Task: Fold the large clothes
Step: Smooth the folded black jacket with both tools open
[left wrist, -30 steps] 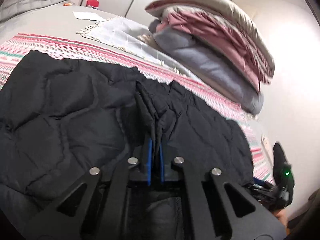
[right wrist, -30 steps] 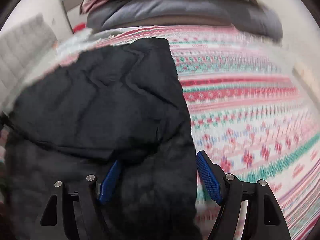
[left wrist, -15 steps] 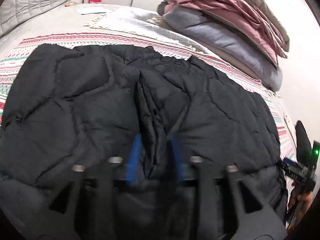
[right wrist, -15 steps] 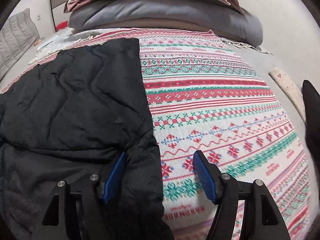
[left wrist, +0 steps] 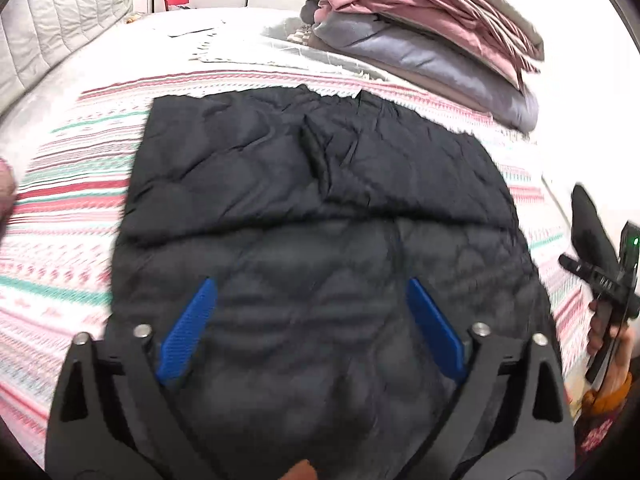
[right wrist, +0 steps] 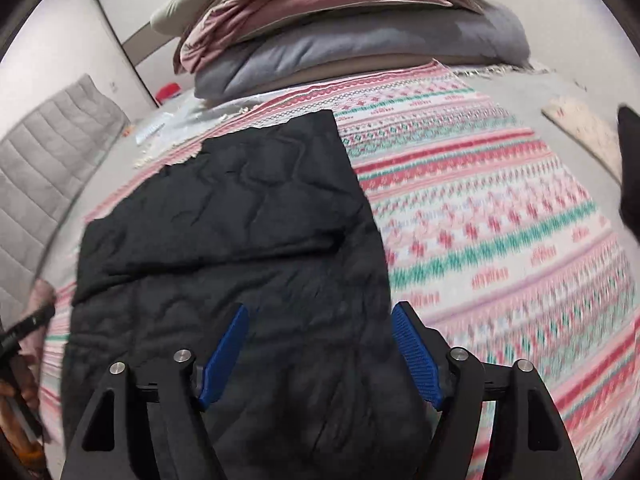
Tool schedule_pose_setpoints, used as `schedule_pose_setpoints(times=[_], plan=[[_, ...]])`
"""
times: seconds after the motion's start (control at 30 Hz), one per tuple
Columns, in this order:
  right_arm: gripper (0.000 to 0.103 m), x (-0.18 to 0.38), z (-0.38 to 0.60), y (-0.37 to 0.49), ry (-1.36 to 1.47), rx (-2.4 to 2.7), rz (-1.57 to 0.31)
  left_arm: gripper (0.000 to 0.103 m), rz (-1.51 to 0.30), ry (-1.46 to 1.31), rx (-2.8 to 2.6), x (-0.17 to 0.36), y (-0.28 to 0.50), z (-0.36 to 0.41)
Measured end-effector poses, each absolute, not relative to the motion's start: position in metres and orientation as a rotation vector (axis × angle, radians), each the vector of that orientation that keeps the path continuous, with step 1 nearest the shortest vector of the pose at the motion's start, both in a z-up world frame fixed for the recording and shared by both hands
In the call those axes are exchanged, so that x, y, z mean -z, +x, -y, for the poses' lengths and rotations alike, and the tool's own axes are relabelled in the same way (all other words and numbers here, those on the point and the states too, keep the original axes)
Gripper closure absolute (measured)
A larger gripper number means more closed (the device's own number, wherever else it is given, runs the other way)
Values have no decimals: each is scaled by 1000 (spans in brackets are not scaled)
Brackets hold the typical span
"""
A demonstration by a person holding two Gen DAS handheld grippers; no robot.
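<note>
A black quilted jacket (left wrist: pixel 320 208) lies folded on a striped blanket (right wrist: pixel 500 208). The left gripper (left wrist: pixel 312 320), jaws just sprung wide, and the right gripper (right wrist: pixel 320 344), also open, hover above it, gripping nothing.

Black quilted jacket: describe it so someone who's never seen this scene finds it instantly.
Start at the bed, covered by a striped pink, red and green patterned blanket. The black quilted jacket lies flat on that blanket, in front of the stack of folded pink and grey bedding. It is the only dark, puffy, stitched item there; everything around it is pale or pastel.
</note>
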State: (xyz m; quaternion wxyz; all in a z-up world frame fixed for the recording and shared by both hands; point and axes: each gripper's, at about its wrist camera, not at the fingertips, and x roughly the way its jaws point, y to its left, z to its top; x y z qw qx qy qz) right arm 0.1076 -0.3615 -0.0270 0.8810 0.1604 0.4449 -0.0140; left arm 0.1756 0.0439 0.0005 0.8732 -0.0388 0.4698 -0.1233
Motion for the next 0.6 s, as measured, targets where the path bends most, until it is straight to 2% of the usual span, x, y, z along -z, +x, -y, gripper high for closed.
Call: schedule_pose_setpoints(times=[0.27, 0.6], plan=[[21, 21, 348, 49, 327, 10, -969, 5, -1049, -62, 274, -5, 111, -78], [21, 54, 351, -7, 351, -54, -1063, 5, -1177, -70, 277, 28, 62, -126]])
